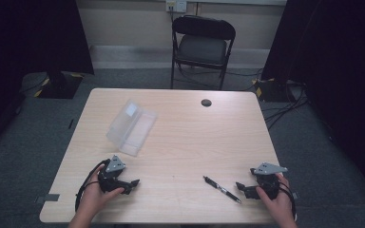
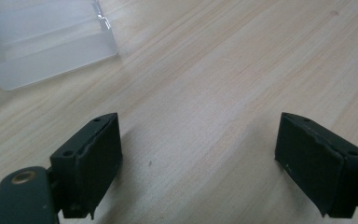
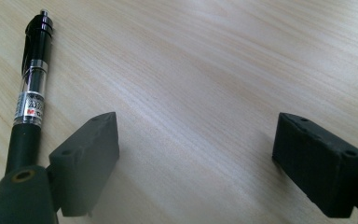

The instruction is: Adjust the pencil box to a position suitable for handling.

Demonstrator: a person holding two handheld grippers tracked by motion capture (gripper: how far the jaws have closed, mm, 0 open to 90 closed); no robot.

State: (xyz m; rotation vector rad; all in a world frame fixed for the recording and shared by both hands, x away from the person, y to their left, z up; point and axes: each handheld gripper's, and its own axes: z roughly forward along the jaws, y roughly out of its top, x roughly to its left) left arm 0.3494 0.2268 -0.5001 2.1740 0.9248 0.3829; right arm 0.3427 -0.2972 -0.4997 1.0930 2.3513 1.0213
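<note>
I count one light wooden table [image 1: 180, 142] in front of me, and everything else I place against it: one black pen [image 1: 221, 189] lying on its near right part, and one clear plastic case [image 1: 131, 127], lid open, on its left half. One small dark round cap [image 1: 206, 102] sits in the tabletop near the far edge, and one black folding chair [image 1: 202, 47] stands beyond that edge. I have two grippers resting on the table's near side, the left gripper [image 1: 132, 183] and the right gripper [image 1: 241, 188], one in each of two hands.
</note>
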